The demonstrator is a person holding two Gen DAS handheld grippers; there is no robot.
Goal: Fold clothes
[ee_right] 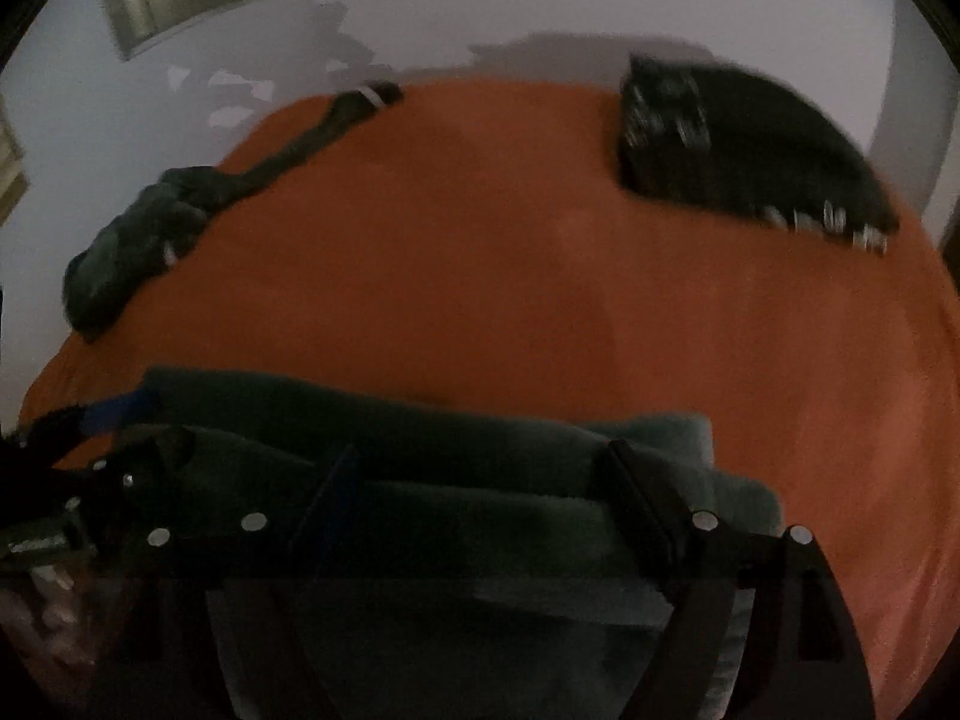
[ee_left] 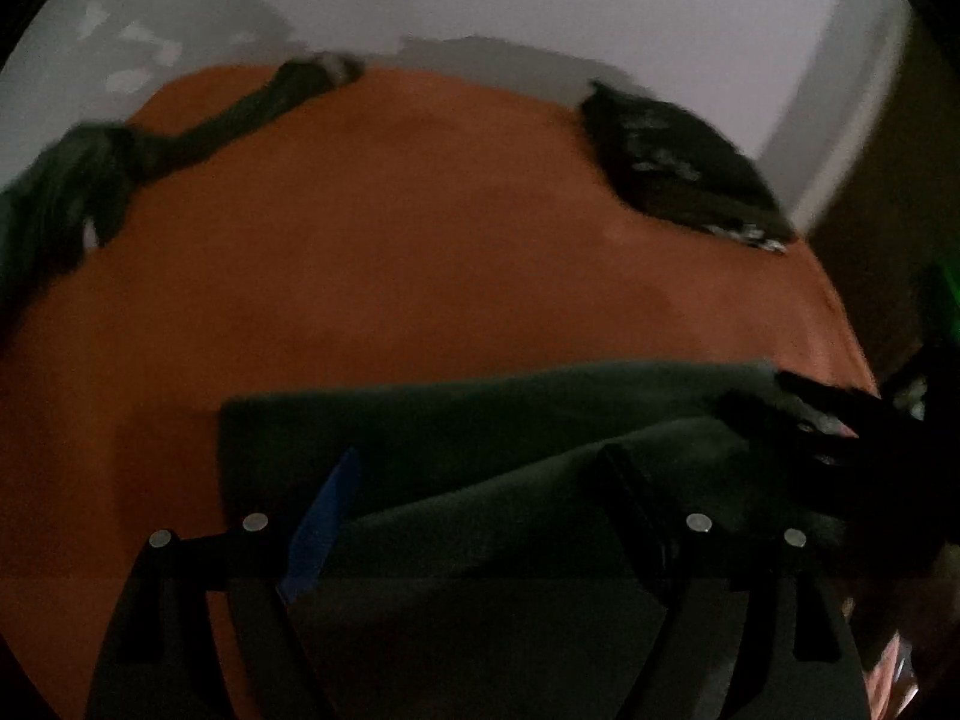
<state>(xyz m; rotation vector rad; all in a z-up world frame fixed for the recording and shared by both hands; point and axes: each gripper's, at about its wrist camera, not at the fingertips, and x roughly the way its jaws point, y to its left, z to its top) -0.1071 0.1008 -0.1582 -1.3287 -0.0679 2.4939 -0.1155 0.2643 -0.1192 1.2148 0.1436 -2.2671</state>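
- The dark green garment (ee_left: 480, 420) lies on the near edge of the orange bed (ee_left: 420, 240), already doubled over into a long strip, and everything else is best placed from it.
- The left claw (ee_left: 480, 480) hangs over the garment's left half with its jaws standing wide; cloth lies between the fingers, but I see no pinch on it.
- The right claw (ee_right: 480, 480) is over the garment's right half, also spread wide and gripping nothing that I can make out.
- Far beyond the garment, to its left, sits a crumpled dark piece (ee_right: 138, 240); far beyond and to its right, a folded dark stack (ee_right: 750, 144).
- I judge the fold in hand is being laid down or the next one lined up.
- To do it well, each claw should take the top layer at matching spots near the ends, pinching both layers squarely.
- Lift together and keep the edge taut, or the strip will skew.
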